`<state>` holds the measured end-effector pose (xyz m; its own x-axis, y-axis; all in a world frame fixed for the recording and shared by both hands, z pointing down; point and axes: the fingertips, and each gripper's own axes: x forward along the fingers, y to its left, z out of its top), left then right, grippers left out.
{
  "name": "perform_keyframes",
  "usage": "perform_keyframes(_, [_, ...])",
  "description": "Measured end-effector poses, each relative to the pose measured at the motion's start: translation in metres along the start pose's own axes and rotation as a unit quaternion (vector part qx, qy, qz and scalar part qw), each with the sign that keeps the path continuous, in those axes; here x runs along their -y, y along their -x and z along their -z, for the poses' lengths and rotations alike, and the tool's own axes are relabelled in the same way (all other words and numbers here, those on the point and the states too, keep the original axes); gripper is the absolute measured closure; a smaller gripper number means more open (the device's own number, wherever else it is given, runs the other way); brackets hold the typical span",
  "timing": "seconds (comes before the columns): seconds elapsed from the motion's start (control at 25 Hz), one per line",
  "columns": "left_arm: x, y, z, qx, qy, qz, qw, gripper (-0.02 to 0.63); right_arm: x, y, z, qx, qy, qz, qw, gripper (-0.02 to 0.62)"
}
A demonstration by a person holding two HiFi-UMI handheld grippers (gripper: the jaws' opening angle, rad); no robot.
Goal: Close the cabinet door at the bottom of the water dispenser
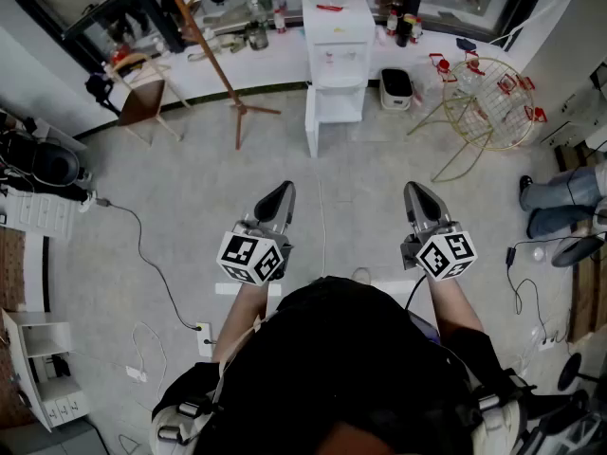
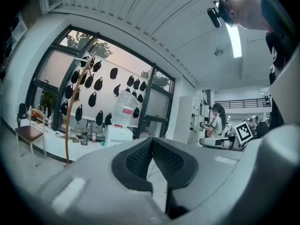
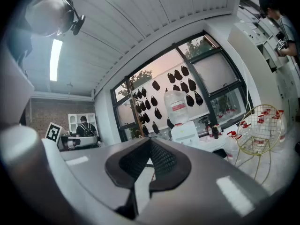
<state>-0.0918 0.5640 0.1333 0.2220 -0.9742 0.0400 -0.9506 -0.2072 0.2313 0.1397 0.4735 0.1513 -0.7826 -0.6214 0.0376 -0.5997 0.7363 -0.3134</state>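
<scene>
The white water dispenser (image 1: 337, 41) stands against the far counter, a clear bottle on top. Its bottom cabinet (image 1: 340, 104) is open, and the door (image 1: 311, 121) swings out on the left side. My left gripper (image 1: 283, 193) and right gripper (image 1: 415, 192) are held level in front of me, well short of the dispenser, both shut and holding nothing. In the left gripper view the shut left gripper (image 2: 151, 142) points toward the dispenser (image 2: 117, 135). From the right gripper view, the right gripper (image 3: 150, 142) is shut too, the dispenser (image 3: 184, 131) far ahead.
A wooden coat stand (image 1: 213, 55) and a chair (image 1: 142, 98) stand left of the dispenser. A small white appliance (image 1: 396, 85) and a gold wire rack (image 1: 488, 102) are to its right. Cables (image 1: 142, 245) lie on the floor; a person's legs (image 1: 560, 197) show at right.
</scene>
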Motion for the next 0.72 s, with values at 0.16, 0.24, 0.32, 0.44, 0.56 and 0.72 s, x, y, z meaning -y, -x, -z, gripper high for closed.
perform_keyframes(0.16, [0.002,-0.004,0.004,-0.002,0.001,0.0,1.0,0.604,0.003,-0.002,0.001,-0.001,0.001,-0.001,1.0,0.591])
perform_keyframes(0.24, [0.001,-0.005,0.005,-0.002,0.002,0.0,1.0,0.604,0.003,-0.003,0.002,-0.002,0.003,-0.003,1.0,0.591])
perform_keyframes(0.32, [0.002,-0.007,0.006,-0.003,0.002,0.001,1.0,0.606,0.002,-0.003,0.002,-0.002,0.005,-0.004,1.0,0.591])
perform_keyframes(0.44, [0.005,-0.01,0.008,-0.006,0.0,0.004,1.0,0.606,0.002,-0.003,0.001,-0.001,0.011,-0.006,1.0,0.591])
perform_keyframes(0.56, [0.01,-0.012,0.011,-0.01,-0.005,0.007,0.9999,0.604,0.002,-0.001,0.001,-0.001,0.017,-0.01,1.0,0.591])
perform_keyframes(0.72, [0.014,-0.013,0.012,-0.007,-0.023,-0.005,0.9997,0.573,-0.001,0.003,-0.003,0.012,0.049,-0.013,0.999,0.587])
